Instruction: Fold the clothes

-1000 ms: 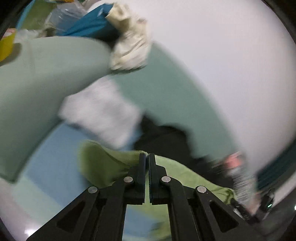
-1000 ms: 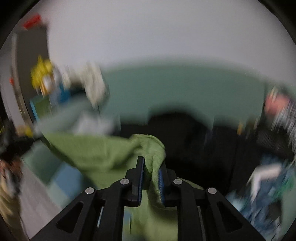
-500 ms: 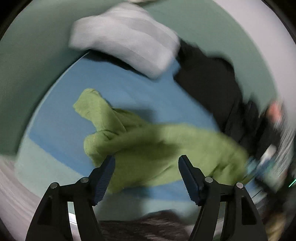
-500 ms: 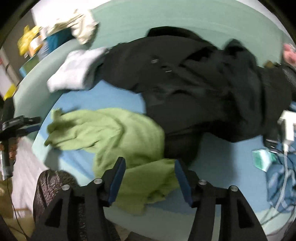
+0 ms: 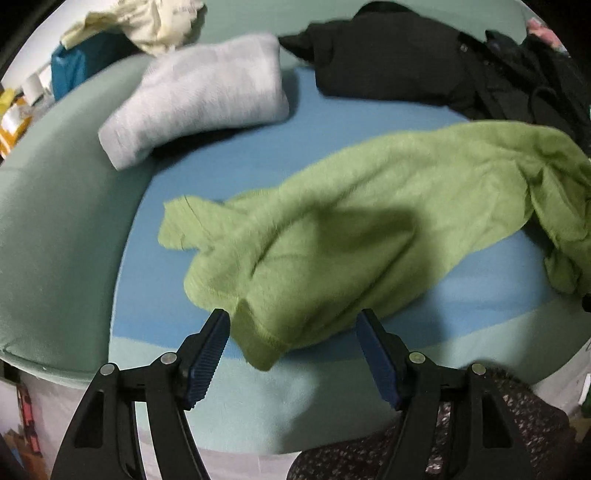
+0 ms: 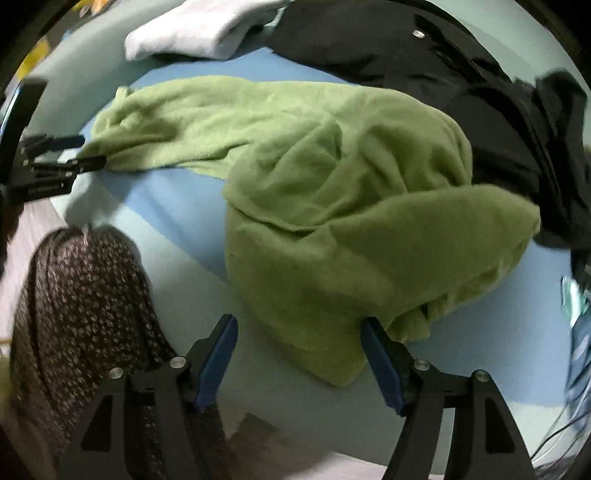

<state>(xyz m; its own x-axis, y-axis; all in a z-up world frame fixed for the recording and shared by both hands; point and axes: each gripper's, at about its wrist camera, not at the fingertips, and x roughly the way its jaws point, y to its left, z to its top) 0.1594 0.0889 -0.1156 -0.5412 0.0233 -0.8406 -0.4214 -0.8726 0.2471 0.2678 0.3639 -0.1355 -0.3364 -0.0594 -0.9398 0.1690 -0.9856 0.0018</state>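
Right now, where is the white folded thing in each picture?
Left wrist view: the white bundle lies upper left, beyond the green garment.
Right wrist view: the white bundle sits at the top edge, left of centre.
Shared landmark: the black jacket lies just to its right in both.

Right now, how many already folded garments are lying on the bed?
1: the folded grey garment at the bed's far left, beyond the crumpled green garment. The black clothing pile could hide more.

One green garment [image 5: 354, 236], one grey folded garment [image 5: 199, 99] (black heap [image 6: 461, 70] uncountable).
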